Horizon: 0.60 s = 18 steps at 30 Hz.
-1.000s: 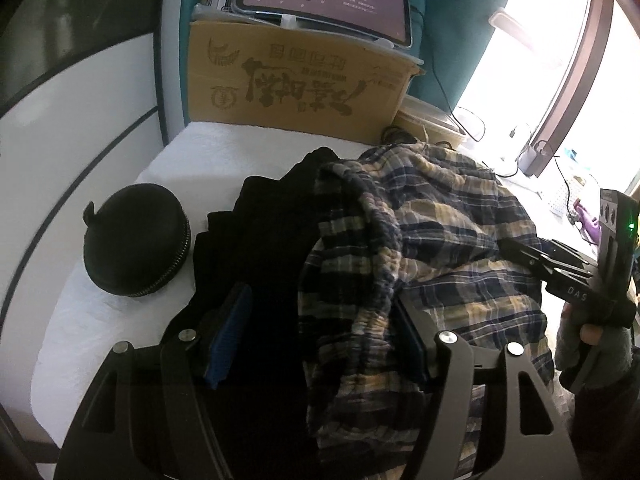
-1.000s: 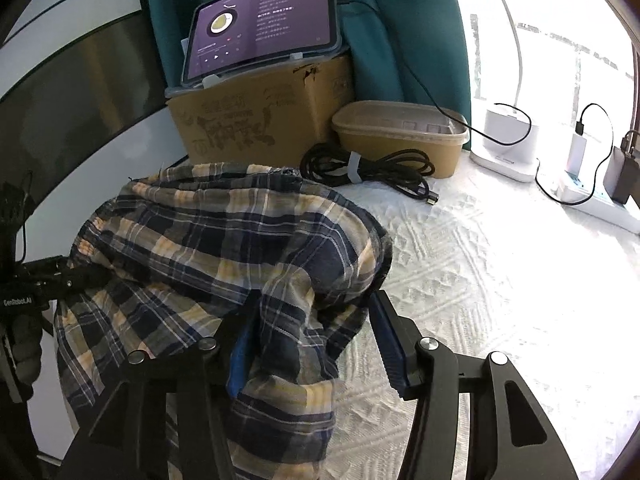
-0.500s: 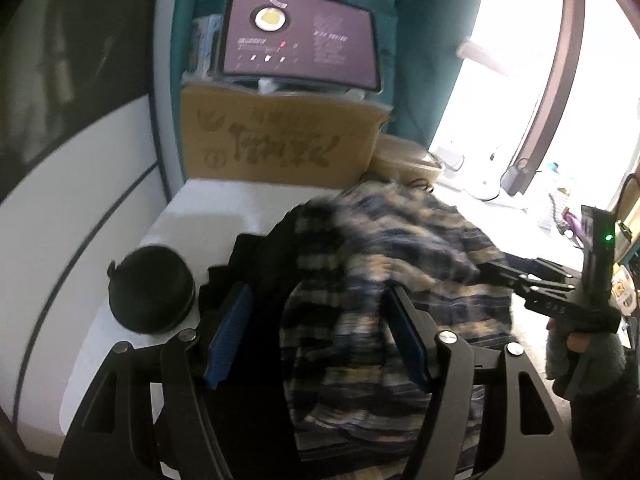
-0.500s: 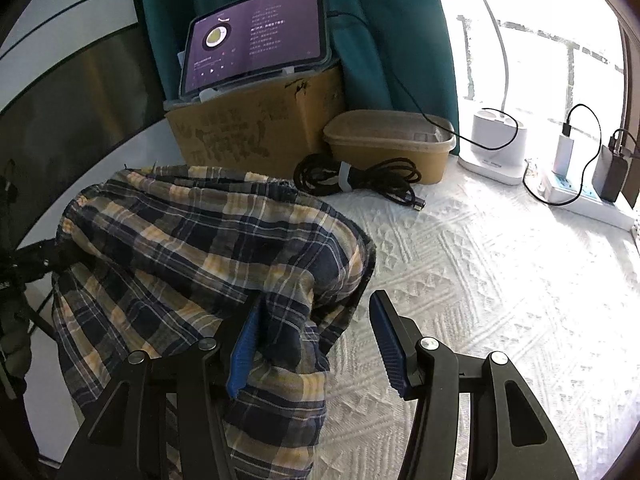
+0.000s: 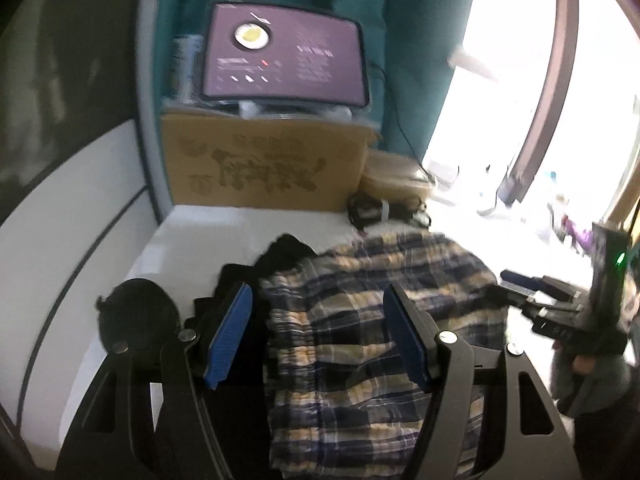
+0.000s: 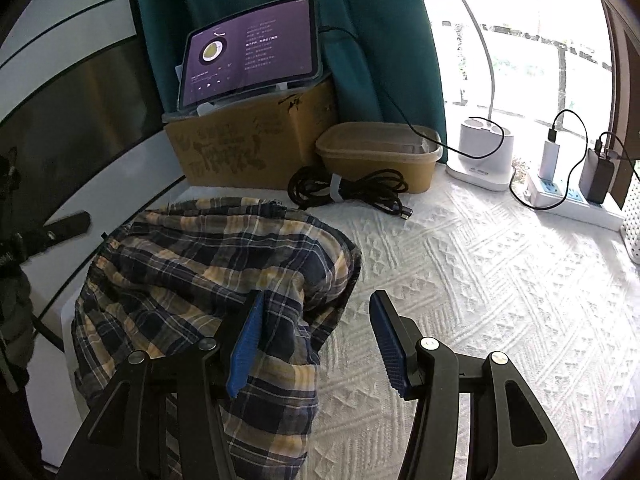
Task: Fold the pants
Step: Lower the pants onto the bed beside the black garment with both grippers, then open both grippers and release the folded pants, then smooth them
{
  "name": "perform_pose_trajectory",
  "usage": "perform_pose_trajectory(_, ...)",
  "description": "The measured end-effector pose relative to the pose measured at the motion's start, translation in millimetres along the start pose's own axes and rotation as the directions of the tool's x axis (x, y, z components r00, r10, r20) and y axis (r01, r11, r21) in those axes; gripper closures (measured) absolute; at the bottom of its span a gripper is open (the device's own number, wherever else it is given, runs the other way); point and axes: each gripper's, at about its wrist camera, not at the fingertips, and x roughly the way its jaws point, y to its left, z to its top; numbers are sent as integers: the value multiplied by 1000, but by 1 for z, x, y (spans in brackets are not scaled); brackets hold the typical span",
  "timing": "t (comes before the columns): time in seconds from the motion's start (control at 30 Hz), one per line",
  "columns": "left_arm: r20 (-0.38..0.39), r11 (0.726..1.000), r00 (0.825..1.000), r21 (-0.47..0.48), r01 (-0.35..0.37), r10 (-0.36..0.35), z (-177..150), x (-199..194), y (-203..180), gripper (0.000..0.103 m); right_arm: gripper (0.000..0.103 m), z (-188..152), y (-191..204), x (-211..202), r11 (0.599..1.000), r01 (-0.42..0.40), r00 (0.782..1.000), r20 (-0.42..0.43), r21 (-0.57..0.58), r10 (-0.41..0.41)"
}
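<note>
A lived-in home corner by a bright window: teal curtain (image 6: 372, 40), tablet (image 6: 250, 50) propped on a cardboard box (image 6: 248, 148), desk lamp (image 6: 482, 148), power strip (image 6: 560, 196), white textured bedspread (image 6: 480, 280).

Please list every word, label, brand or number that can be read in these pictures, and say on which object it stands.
None can be read with certainty.
Tablet: lines of small pale text on the screen, too small to read.
Cardboard box: large brush-style characters and round emblems, blurred.
Power strip: no legible marking.
</note>
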Motion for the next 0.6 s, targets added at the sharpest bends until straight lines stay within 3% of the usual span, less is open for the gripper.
perform_pose_trajectory(0.17,-65,1000,997,1,-29,29,-6,27,9,35,46,3,-4,3,1000,15,1000,-1,12,-15)
perform_pose_trajectory(0.3,-100,999,994,-14,-40,38,-15,40,23,35,33,4,-6,8,999,21,1000,-6,23,-21)
perform_pose_trajectory(0.47,-115,995,989,-5,-97,96,-25,50,39,35,29,3,-7,20,1000,26,999,-33,14,-26)
perform_pose_trajectory(0.6,-131,996,989,-49,-70,63,-29,56,54,33,24,-2,-11,32,999,40,997,-64,21,-39)
